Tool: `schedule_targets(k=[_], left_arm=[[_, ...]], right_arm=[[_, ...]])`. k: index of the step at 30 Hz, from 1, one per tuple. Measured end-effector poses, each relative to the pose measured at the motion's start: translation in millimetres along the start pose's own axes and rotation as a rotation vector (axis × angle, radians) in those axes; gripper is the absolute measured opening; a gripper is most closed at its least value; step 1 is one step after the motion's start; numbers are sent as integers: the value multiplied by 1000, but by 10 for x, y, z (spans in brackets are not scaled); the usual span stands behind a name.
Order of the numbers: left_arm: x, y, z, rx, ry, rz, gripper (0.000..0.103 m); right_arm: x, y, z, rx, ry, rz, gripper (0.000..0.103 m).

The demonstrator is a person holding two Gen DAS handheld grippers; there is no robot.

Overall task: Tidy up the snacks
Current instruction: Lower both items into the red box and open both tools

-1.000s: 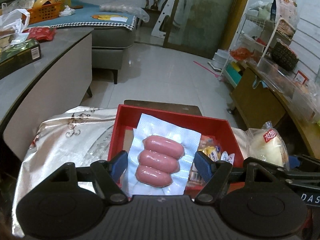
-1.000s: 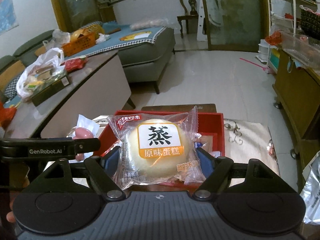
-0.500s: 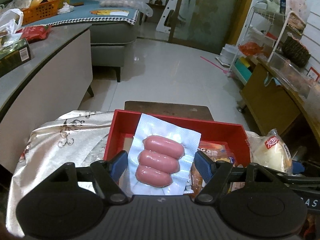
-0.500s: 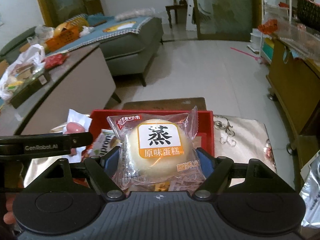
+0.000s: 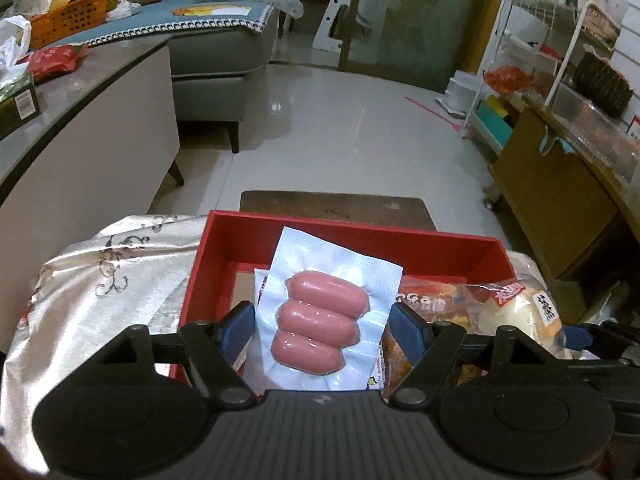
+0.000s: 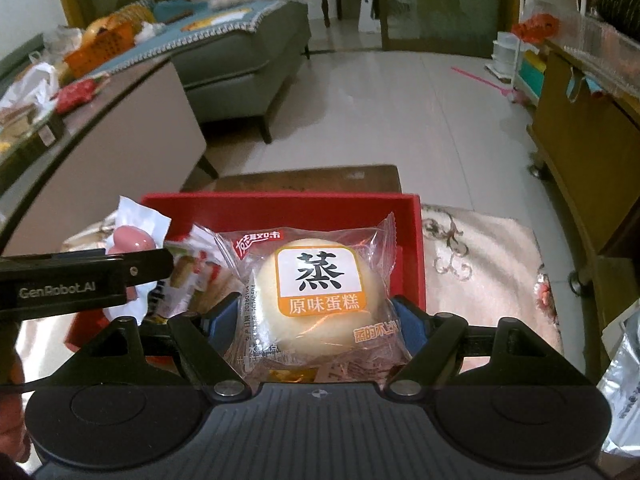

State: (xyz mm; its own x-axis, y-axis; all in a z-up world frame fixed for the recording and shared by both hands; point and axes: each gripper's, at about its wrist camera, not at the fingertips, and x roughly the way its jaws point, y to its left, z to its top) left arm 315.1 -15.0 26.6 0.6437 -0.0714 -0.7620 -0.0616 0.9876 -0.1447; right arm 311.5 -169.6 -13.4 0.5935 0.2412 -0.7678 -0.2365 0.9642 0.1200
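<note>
My left gripper (image 5: pixel 322 326) is shut on a clear vacuum pack of three pink sausages (image 5: pixel 320 320) and holds it over the left half of a red box (image 5: pixel 360 236). My right gripper (image 6: pixel 318 320) is shut on a wrapped steamed cake (image 6: pixel 316 292) with an orange label, held over the right half of the same box (image 6: pixel 280 202). The cake also shows at the right in the left wrist view (image 5: pixel 516 316). The sausage pack shows at the left in the right wrist view (image 6: pixel 134 236). Other snack packets (image 5: pixel 424 304) lie inside the box.
The box sits on a silver patterned cloth (image 5: pixel 100 280) over a small table. A long counter (image 5: pixel 80 128) with bags stands at the left, a grey sofa (image 5: pixel 224 52) behind it. A wooden cabinet (image 5: pixel 560 184) and wire rack are at the right. A foil bag (image 6: pixel 624 380) lies at the right.
Both grippers have moved forward and closer over the red box with their packs. More of the box's inside and its packets now shows.
</note>
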Motion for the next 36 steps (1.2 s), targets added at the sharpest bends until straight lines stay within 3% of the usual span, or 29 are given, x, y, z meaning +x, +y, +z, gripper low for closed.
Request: schedule_targets(k=[4,21,36], left_arm=[[55,-27,0,10,10,14,68],[20,-131,-17,39,6,-15,71],[-166,-126,34,26,-54,4,77]], right_arm=[[85,2,20,-1,23,-4,90],[93,-43,22,-4,38,-21,93],[-72,-93,61,13,-15,-49,94]])
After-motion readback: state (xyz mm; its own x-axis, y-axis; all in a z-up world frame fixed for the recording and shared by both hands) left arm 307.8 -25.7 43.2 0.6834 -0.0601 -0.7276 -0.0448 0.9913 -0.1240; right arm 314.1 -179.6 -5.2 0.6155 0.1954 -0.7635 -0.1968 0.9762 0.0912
